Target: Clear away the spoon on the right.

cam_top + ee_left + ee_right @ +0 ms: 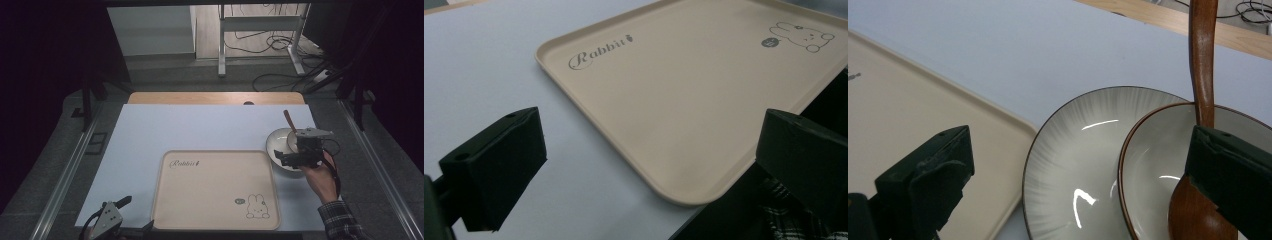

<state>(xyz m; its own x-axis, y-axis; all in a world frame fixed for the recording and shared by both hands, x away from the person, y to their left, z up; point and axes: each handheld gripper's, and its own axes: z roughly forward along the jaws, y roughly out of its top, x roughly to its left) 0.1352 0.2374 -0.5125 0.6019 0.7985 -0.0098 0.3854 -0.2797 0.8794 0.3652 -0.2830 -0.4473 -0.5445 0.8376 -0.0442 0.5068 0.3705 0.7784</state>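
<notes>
A beige tray (pixel 215 190) (pixel 684 95) with a rabbit drawing and the word "Rabbit" lies empty at the front middle of the table. To its right stands a pale grey plate (pixel 278 141) (pixel 1073 165) with a brown-rimmed bowl (pixel 1153 165) on it. A wooden spoon (pixel 289 120) (pixel 1203 65) rests in the bowl, handle pointing away. My right gripper (pixel 282 157) (pixel 1078 185) hovers open just above the plate's near edge, nothing between its jaws. My left gripper (pixel 135 214) (pixel 649 170) is open at the front left, by the tray's near left corner.
A pale blue mat (pixel 200 125) covers the table, with a wooden edge (pixel 215 97) showing at the back. Beyond it are desk legs (pixel 221 45) and cables (pixel 280 45) on the floor. A plaid sleeve (pixel 340 220) comes in at bottom right.
</notes>
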